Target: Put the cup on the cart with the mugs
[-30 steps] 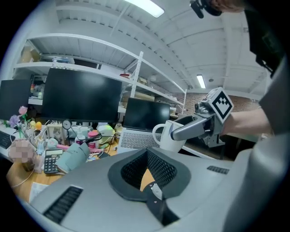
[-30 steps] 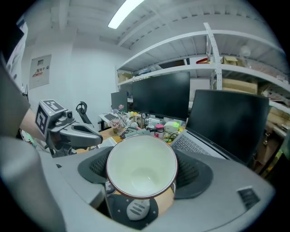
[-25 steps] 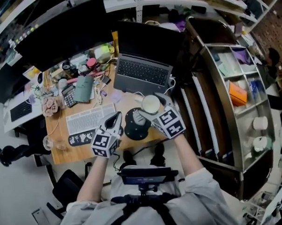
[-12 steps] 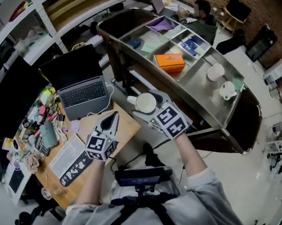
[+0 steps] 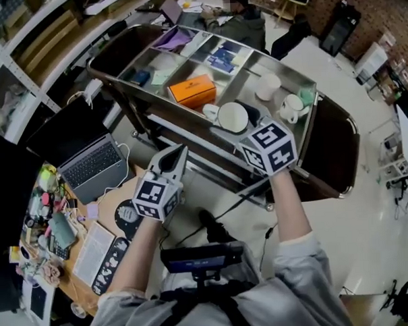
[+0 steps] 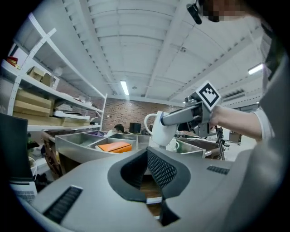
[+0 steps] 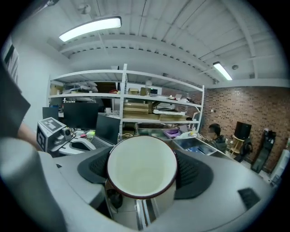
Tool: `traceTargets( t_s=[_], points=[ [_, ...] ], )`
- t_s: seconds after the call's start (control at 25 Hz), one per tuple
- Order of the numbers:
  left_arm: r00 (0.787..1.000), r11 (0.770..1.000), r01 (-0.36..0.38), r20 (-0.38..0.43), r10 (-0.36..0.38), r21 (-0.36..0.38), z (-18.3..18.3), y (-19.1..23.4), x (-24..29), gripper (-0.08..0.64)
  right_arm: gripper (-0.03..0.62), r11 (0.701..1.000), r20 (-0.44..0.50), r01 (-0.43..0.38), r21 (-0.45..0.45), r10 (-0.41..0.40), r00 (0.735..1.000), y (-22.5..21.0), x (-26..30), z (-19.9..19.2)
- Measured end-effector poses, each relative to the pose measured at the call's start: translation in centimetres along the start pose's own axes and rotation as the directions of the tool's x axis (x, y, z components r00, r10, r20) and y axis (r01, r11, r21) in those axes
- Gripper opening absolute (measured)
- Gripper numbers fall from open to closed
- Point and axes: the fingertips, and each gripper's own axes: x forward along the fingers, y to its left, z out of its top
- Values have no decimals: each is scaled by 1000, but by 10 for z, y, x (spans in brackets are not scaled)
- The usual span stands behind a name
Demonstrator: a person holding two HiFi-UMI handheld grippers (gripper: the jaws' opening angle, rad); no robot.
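A white cup (image 5: 233, 116) with a dark rim sits between the jaws of my right gripper (image 5: 232, 121), which is shut on it. The cup is upright and hangs over the near rim of the steel cart (image 5: 309, 131). Two white mugs (image 5: 268, 86) (image 5: 293, 108) stand in the cart's right compartment, just beyond the cup. In the right gripper view the cup (image 7: 141, 167) fills the space between the pads. My left gripper (image 5: 178, 153) is shut and empty, low and left of the cart. The left gripper view shows the held cup (image 6: 162, 129) from the side.
An orange box (image 5: 193, 92) lies in a middle compartment of the cart, with papers in the compartments to its left. A laptop (image 5: 89, 167) and a cluttered desk (image 5: 114, 203) are at the lower left. A person (image 5: 241, 15) sits behind the cart.
The view has swung from the desk to the cart. My right gripper has carried the cup from over the desk to the cart's near rim by the mugs. The left gripper stays shut.
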Motion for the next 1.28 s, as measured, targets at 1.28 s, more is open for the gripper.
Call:
traceTargets(
  t_s=[1.28],
  points=[
    [996, 998, 57, -67, -56, 14, -3, -4, 101, 3, 414, 993, -306, -8, 119, 45, 951, -115, 86, -131]
  ],
)
